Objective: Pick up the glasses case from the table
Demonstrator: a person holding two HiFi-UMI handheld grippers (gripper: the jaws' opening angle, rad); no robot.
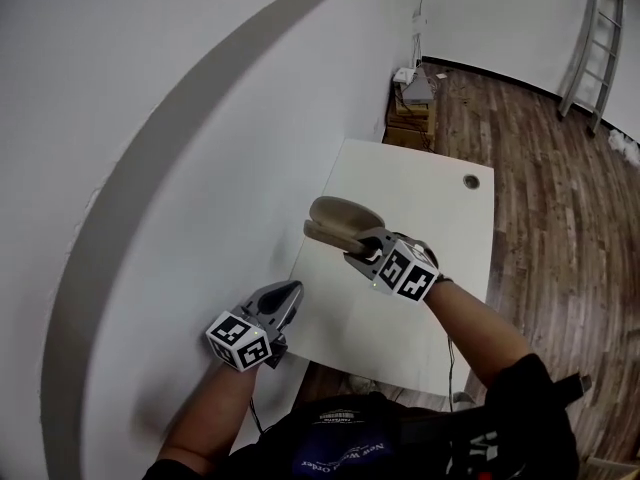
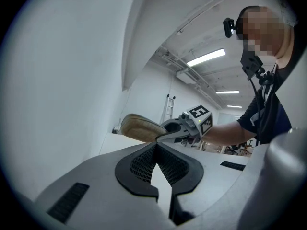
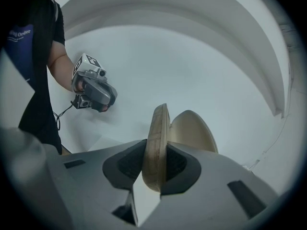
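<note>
Only the right gripper view shows me this: right gripper clamps one shell of the open glasses case; left gripper closed, empty.

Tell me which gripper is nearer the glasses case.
Right. The right gripper has its fingers clamped on the glasses case, held above the table. The left gripper sits apart, lower left in the head view, fingers together and empty.

I see the glasses case, a tan oval clamshell, hanging open. One half stands on edge, pinched between the jaws of the right gripper, and the other half splays out beside it. The case is held clear above the white table.
</note>
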